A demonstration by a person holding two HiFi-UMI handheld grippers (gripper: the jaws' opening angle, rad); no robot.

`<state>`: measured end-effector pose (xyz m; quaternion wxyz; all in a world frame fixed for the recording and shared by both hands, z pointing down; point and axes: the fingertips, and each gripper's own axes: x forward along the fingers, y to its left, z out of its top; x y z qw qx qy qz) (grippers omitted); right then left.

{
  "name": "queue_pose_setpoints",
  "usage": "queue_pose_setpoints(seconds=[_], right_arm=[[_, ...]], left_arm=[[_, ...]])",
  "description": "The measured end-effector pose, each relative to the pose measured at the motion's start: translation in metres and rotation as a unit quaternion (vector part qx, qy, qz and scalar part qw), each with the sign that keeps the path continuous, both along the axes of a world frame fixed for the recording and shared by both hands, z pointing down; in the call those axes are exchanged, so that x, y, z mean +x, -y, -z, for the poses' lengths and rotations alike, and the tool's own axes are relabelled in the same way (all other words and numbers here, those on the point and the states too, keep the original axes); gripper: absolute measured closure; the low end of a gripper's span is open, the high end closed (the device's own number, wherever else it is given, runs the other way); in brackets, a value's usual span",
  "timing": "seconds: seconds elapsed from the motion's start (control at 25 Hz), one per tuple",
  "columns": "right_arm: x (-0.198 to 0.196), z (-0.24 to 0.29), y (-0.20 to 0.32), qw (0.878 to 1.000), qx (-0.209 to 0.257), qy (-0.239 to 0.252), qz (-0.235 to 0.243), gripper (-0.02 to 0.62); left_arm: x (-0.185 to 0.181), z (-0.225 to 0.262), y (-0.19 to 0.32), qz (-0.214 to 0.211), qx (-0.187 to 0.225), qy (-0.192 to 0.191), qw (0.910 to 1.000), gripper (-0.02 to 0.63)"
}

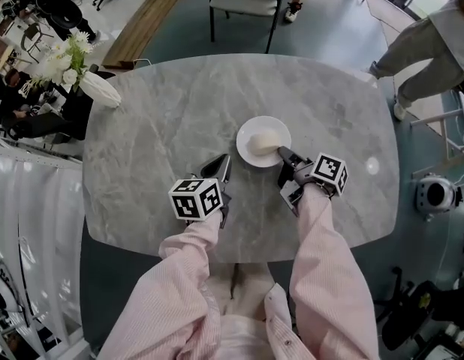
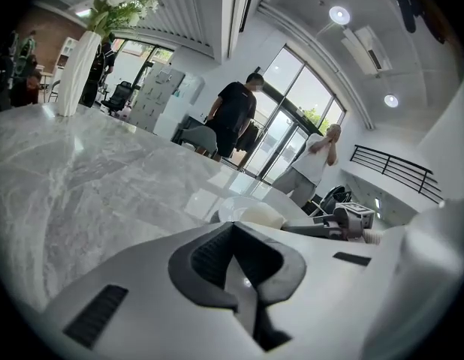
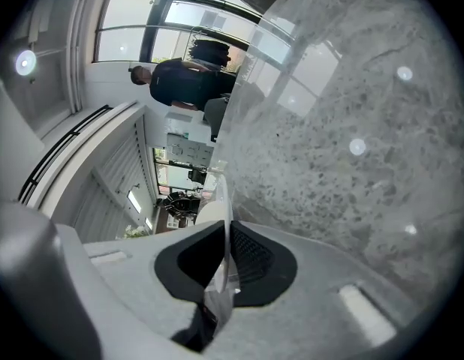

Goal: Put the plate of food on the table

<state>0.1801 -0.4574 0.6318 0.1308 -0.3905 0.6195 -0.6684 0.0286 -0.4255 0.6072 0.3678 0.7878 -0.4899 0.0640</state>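
a: what could be going wrong from here?
b: the right gripper (image 1: 286,157) is pinching only the thin near-right rim of the plate (image 1: 251,150), so the whole plate is hanging off one point. if it is tilting when the grip is loosening, the pale food (image 1: 264,139) could be rolling off, or the plate could be clacking down on the stone tabletop (image 1: 157,126).
a: is it sitting down yet?
b: it is lying around the middle of the tabletop, a little toward the near edge. i cannot tell whether its base is fully resting. opening before that would be causing a drop.
a: and the jaws?
b: the right ones are standing nearly together, clamping the rim, which is showing as a thin white edge between the pads. the left gripper (image 1: 223,163) is sitting just beside the plate's near-left side, jaws closed together on nothing.
a: anything else?
b: withdrawing with the pads dragging could be sliding the plate toward the near edge.
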Motion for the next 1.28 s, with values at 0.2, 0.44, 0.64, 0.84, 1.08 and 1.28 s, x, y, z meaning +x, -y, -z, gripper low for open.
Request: queue_pose_setpoints(seconds=[0.2, 0.44, 0.64, 0.84, 1.08, 1.28], right_arm=[[-0.001, -0.008, -0.004, 1.0, -0.008, -0.008, 0.001, 0.578], [-0.001, -0.013, -0.006, 1.0, -0.018, -0.016, -0.009, 0.578], [-0.001, -0.016, -0.007, 0.999, -0.029, -0.037, -0.013, 0.578], [0.0, -0.016, -0.006, 0.998, -0.03, -0.056, -0.01, 0.578], [-0.002, -0.022, -0.01, 0.99, -0.02, -0.139, 0.02, 0.557], [0.001, -0.026, -0.013, 0.978, -0.017, -0.204, 0.036, 0.521]], left_arm=[[0.002, -0.006, -0.006, 0.001, -0.007, -0.002, 1.0, 0.614], [0.004, -0.007, -0.01, 0.001, -0.007, -0.003, 1.0, 0.614], [0.004, -0.008, -0.015, 0.0, -0.009, -0.003, 1.0, 0.614], [0.005, -0.006, -0.016, 0.001, -0.009, -0.004, 0.9999, 0.614], [0.004, -0.005, -0.018, 0.002, -0.009, -0.008, 0.9999, 0.614], [0.004, -0.004, -0.018, 0.003, -0.009, -0.013, 0.9999, 0.614]])
